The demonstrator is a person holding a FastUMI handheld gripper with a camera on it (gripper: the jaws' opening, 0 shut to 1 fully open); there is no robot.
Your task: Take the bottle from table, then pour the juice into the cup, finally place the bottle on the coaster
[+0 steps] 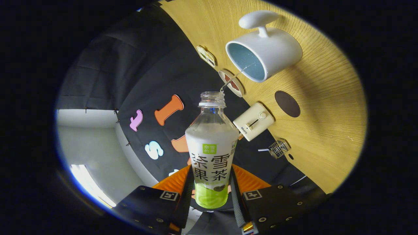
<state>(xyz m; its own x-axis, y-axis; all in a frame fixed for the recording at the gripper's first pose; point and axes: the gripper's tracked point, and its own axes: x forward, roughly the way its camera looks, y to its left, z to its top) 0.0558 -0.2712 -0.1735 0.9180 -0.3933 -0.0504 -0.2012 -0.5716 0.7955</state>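
Observation:
My gripper (211, 192) is shut on a clear bottle (211, 153) with a white and green label, both fingers pressing its lower body. The bottle has no cap and is tipped over sideways. A thin stream of clear liquid (232, 78) runs from its mouth into a white cup (264, 54) with a blue inside and a big handle. The cup stands on the wooden table (326, 98) beyond the bottle's mouth. A dark round coaster (287, 103) lies on the table beside the cup, apart from it.
A small white box with a knob (254, 121) and a little wire basket (278, 148) stand along the table's back edge by the black cloth wall. Two small labelled items (206, 56) sit at that same edge near the cup. A white wall lies past the cloth.

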